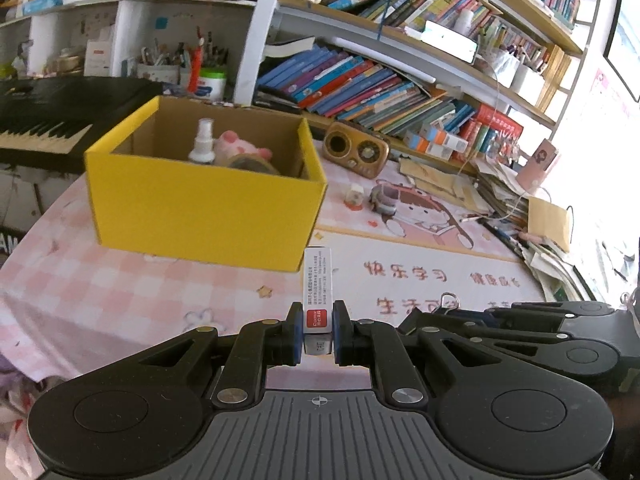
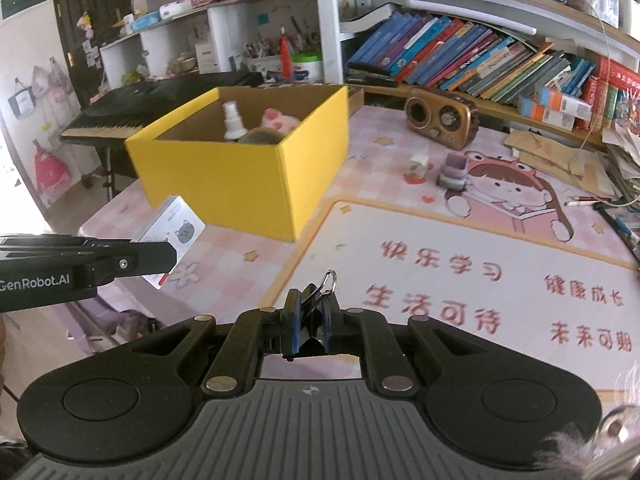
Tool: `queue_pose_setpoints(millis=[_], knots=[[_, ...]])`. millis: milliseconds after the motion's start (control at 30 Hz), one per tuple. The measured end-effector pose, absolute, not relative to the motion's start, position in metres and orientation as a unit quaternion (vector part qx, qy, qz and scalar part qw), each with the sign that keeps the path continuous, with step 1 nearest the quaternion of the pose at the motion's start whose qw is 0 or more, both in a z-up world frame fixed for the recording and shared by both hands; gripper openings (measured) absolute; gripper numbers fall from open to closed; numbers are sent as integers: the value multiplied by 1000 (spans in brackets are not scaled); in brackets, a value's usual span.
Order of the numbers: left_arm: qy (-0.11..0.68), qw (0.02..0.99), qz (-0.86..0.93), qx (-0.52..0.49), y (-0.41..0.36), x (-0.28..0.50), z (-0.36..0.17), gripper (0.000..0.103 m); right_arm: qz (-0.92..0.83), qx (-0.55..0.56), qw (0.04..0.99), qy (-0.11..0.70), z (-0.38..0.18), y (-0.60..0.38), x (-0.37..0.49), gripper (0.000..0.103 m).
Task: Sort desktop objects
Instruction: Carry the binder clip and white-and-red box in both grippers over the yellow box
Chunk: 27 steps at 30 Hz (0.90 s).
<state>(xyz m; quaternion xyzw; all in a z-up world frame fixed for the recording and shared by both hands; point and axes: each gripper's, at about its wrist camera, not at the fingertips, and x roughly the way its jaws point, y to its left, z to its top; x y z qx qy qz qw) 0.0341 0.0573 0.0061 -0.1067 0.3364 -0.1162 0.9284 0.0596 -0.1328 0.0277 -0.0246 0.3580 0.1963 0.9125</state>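
My left gripper [image 1: 317, 330] is shut on a small white box [image 1: 317, 292] with a red label, held on edge above the pink mat. From the right wrist view the same white box [image 2: 172, 228] shows a cartoon face and sticks out of the left gripper [image 2: 162, 264]. My right gripper [image 2: 307, 320] is shut on a black binder clip [image 2: 318, 294] with a silver wire loop. Ahead stands an open yellow cardboard box [image 1: 208, 200] [image 2: 248, 168], holding a white spray bottle [image 1: 203, 142], a pink plush toy [image 1: 240, 144] and a tape roll [image 1: 252, 162].
A brown retro radio [image 1: 356, 150], a small white item [image 1: 354, 196] and a grey toy [image 1: 384, 200] sit on the desk mat [image 1: 420, 272] past the box. A black keyboard [image 1: 44, 120] lies left; book-filled shelves [image 1: 360, 88] at the back; paper stacks [image 1: 532, 216] at right.
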Motion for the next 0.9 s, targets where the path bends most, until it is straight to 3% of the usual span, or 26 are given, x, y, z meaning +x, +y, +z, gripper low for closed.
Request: queue_pose_setpoints(millis=[900], knots=[[309, 939, -56, -141, 120, 2, 12, 13, 257, -63, 901, 343, 40, -57, 42, 10]])
